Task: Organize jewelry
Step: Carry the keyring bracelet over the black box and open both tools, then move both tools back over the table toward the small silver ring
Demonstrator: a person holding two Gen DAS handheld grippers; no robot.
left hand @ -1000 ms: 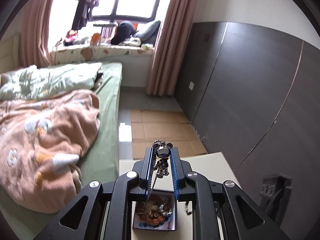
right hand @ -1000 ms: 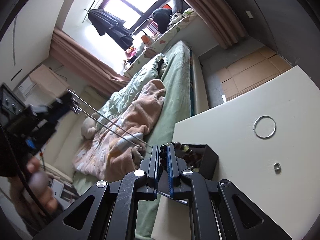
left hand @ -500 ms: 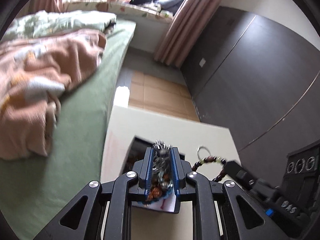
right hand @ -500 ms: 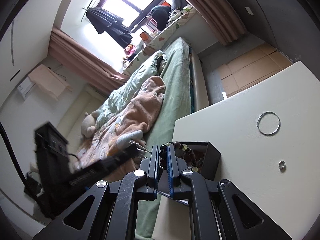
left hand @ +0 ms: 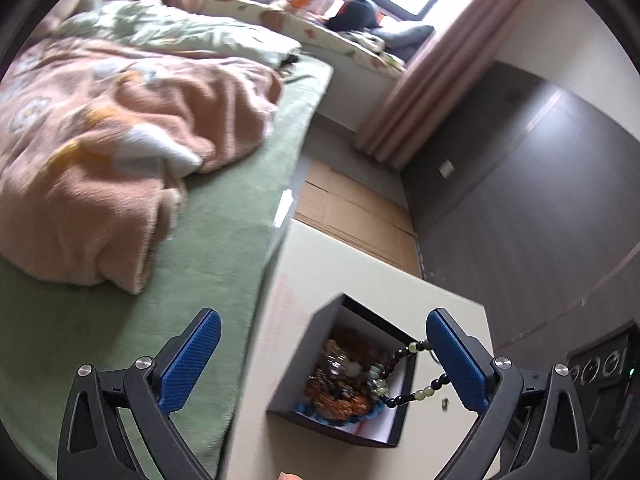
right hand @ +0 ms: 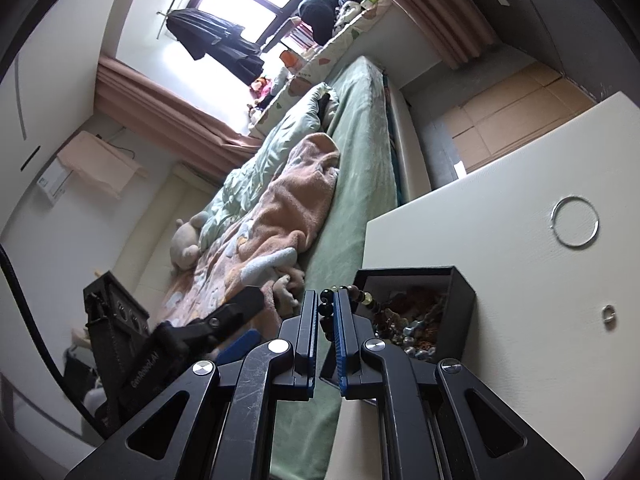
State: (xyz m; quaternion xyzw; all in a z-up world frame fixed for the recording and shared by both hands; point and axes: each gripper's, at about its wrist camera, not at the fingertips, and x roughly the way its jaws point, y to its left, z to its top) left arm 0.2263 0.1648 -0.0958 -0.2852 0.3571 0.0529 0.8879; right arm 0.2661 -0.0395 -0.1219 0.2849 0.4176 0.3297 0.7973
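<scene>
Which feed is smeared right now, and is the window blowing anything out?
Left wrist view: motion blur across the bed and table edge; the black box is soft, the open left claw sharper. Right wrist view: crisp; right claw on the bead bracelet reads clearly. Window overexposed in both views.

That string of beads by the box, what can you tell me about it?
The beaded bracelet is a loop of small round beads, mostly dark and glossy, with pale green ones spaced between. The right gripper is shut on a few dark beads at one end. From there the strand trails over the rim of the open black box and hangs partly above the jewelry heaped inside. The left gripper stands open around the box and does not touch the strand.
</scene>
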